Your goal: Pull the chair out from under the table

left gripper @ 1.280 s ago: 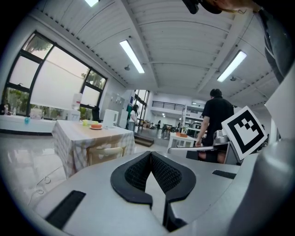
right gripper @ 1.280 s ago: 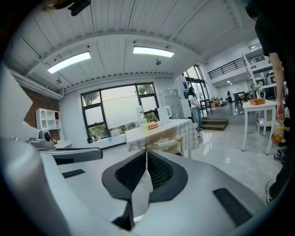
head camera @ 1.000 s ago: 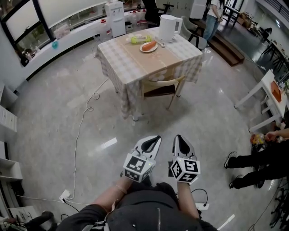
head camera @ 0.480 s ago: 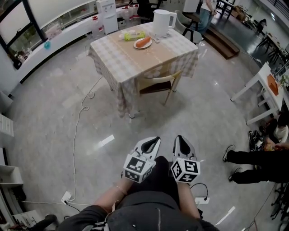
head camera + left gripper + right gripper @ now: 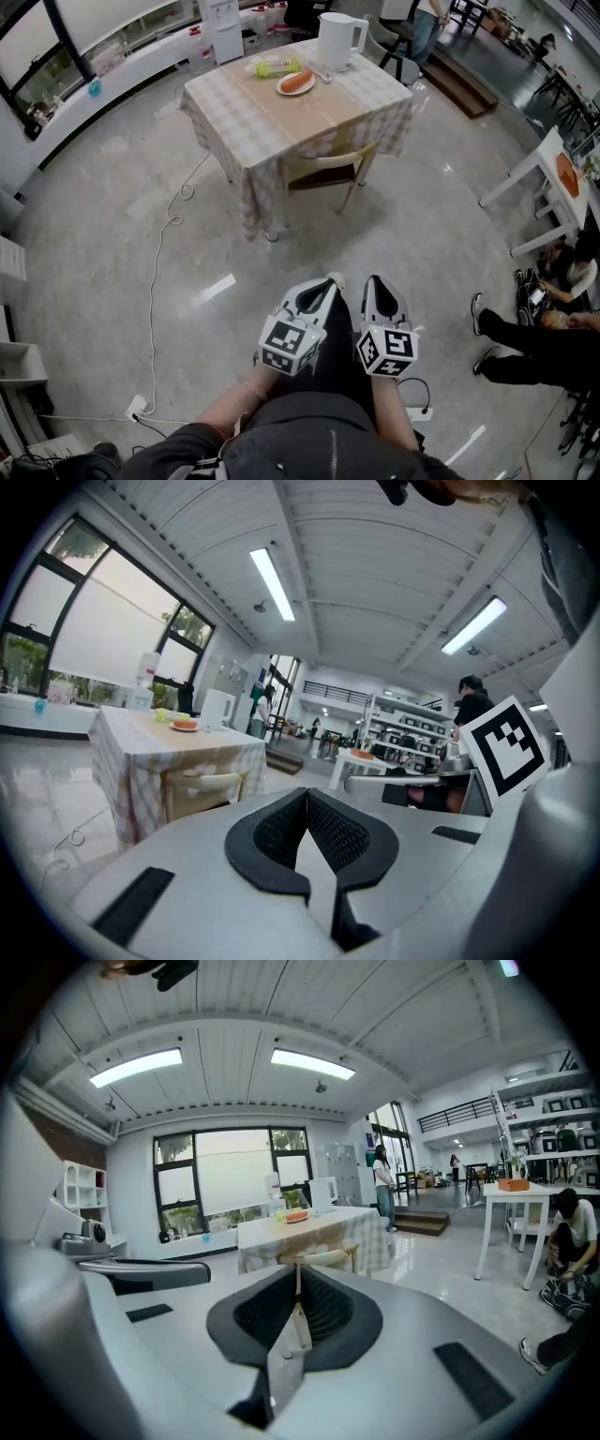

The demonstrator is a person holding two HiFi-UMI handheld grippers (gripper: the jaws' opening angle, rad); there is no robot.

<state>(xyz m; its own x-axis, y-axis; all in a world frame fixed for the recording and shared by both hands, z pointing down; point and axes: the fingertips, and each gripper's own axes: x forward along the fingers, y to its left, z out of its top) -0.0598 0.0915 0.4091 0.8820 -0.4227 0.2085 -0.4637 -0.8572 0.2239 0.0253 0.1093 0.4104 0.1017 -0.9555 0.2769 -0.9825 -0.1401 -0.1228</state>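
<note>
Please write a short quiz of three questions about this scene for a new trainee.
1. True or false: the chair is pushed in under the table.
2. Which of these stands on the table? A) a white kettle B) a laptop C) a flower vase
3. Fill in: the jaws of the left gripper and the right gripper are both ____.
Key: 1 true; 2 A; 3 shut.

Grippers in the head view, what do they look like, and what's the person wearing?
Both the left gripper and right gripper have light grey, rounded shells tapering to the tips, black textured pads, and a white cube with black square markers. The person wears a dark zipped top and a thin wristband.
</note>
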